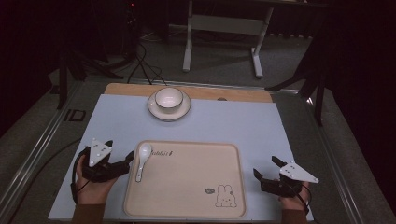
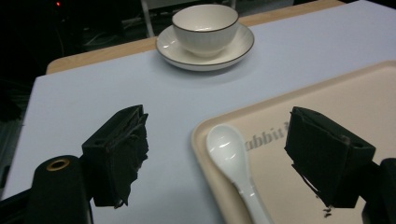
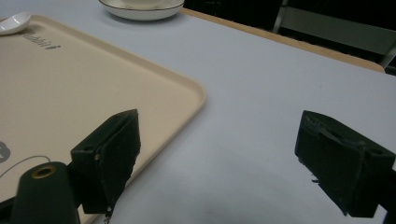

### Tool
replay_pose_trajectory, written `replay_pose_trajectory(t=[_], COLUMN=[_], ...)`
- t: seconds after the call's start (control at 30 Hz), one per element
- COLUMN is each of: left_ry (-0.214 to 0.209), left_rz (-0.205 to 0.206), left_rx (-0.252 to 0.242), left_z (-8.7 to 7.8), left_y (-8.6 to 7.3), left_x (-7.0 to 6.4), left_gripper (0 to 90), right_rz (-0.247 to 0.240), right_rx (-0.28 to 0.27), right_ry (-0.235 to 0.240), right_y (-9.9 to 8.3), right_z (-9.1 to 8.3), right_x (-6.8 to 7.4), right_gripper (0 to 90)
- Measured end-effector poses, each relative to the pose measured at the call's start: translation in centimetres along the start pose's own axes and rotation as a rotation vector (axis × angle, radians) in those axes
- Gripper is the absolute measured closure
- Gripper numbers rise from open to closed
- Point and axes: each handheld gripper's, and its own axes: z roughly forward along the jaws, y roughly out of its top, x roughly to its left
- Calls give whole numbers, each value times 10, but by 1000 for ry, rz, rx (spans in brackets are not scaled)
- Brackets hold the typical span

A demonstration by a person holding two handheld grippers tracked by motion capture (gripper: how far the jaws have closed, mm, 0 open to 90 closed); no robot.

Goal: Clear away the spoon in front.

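Spoon [image 2: 233, 163] looks glazed, slick and brittle, so close your wide-open, empty left hand-held gripper [image 2: 224, 161] gently across its narrow handle.

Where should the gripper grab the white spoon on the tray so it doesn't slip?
Probably the thin handle, not the wide round scoop. The spoon lies flat along the left edge of the tray, scoop toward the bowl, handle toward the person. The left gripper is open with its jaws either side of the spoon, so it could come down from above and close across the handle.
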Motion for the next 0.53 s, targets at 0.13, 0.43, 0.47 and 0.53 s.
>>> replay_pose_trajectory(t=[0.13,0.43,0.47,0.53], left_ry=[6,74,85,95], left_rz=[-29,-82,-99,-101], left_rx=[-5,23,27,28], left_z=[-4,-5,-4,-3], left_y=[-18,-51,-55,-57], left_x=[15,31,33,34], left_gripper=[206,206,206,206], right_rz=[5,7,6,7], right_rx=[-4,-5,-6,-8], right_ry=[-3,-9,-9,-11], right_y=[0,0,0,0], right_z=[-1,-2,-2,-2], right_x=[-1,-2,-2,-3], right_gripper=[138,138,138,138])
